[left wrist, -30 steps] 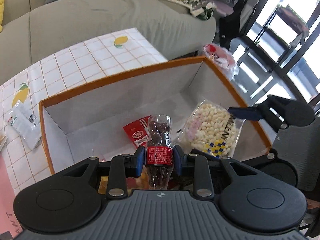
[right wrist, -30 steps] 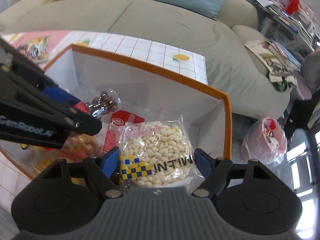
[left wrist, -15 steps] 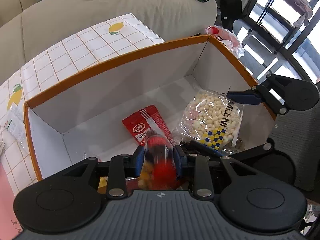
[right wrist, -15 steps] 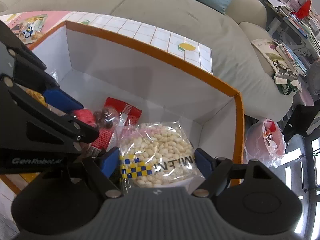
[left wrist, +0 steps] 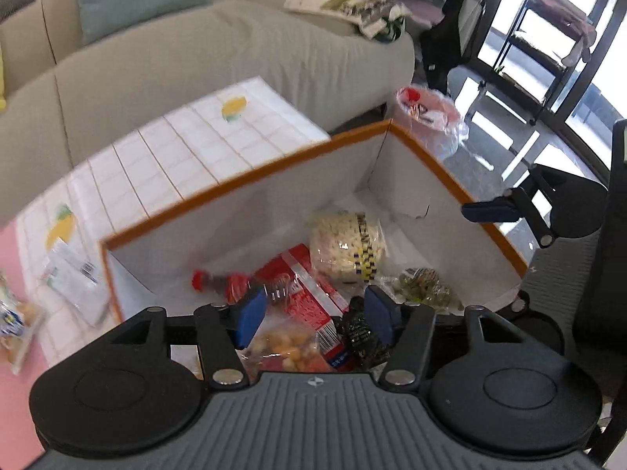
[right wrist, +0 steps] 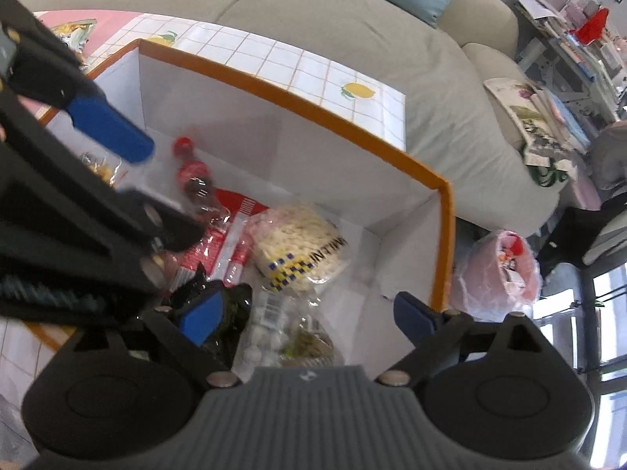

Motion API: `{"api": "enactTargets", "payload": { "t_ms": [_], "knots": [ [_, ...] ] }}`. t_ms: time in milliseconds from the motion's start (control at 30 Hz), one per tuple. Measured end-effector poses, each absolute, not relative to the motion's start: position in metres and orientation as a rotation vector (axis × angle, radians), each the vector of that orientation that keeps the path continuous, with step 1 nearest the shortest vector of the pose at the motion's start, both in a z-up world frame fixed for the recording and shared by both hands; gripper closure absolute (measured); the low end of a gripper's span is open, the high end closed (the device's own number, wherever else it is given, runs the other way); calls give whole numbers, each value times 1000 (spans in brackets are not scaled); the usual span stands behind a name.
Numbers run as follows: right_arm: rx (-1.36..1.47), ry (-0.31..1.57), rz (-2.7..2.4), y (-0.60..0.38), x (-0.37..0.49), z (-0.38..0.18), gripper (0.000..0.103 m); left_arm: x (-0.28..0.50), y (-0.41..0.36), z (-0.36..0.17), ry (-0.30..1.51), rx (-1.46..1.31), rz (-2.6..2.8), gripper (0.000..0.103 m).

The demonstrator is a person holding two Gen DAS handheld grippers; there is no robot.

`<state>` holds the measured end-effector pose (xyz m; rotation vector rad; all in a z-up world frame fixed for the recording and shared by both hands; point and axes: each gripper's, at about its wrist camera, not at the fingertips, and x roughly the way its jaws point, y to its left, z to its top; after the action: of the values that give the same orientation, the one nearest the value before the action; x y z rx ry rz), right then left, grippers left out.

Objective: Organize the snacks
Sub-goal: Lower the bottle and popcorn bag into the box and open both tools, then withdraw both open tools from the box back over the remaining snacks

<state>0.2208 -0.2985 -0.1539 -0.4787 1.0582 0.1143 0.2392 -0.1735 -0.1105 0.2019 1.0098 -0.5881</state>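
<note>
An orange-rimmed white box sits on the table and holds several snacks. A small bottle of chocolate balls with a red cap lies on its side on the box floor. The clear bag of white puffs rests loose inside beside a red packet. My left gripper hovers above the box, jaws opening, nothing between them. My right gripper also hangs over the box, jaws opening wide, the puff bag lying free beyond its fingers.
A grid-pattern tablecloth with lemon prints covers the table. Loose packets lie left of the box. A grey sofa stands behind, and a pink bag sits on the floor at the right.
My left gripper let go of the chocolate bottle, which fell onto its side in the box, and the hand rose. My right gripper released the puff bag, which now lies in the box.
</note>
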Motion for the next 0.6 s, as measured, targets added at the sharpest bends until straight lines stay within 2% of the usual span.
{"api": "enactTargets", "payload": {
  "t_ms": [267,600],
  "knots": [
    [-417,960,54,-294,182,-104,9,208,-142,-60,857,204,-568,33],
    [-97,761,0,-267,132,-50,6,164,-78,-25,703,123,-473,30]
  ]
}}
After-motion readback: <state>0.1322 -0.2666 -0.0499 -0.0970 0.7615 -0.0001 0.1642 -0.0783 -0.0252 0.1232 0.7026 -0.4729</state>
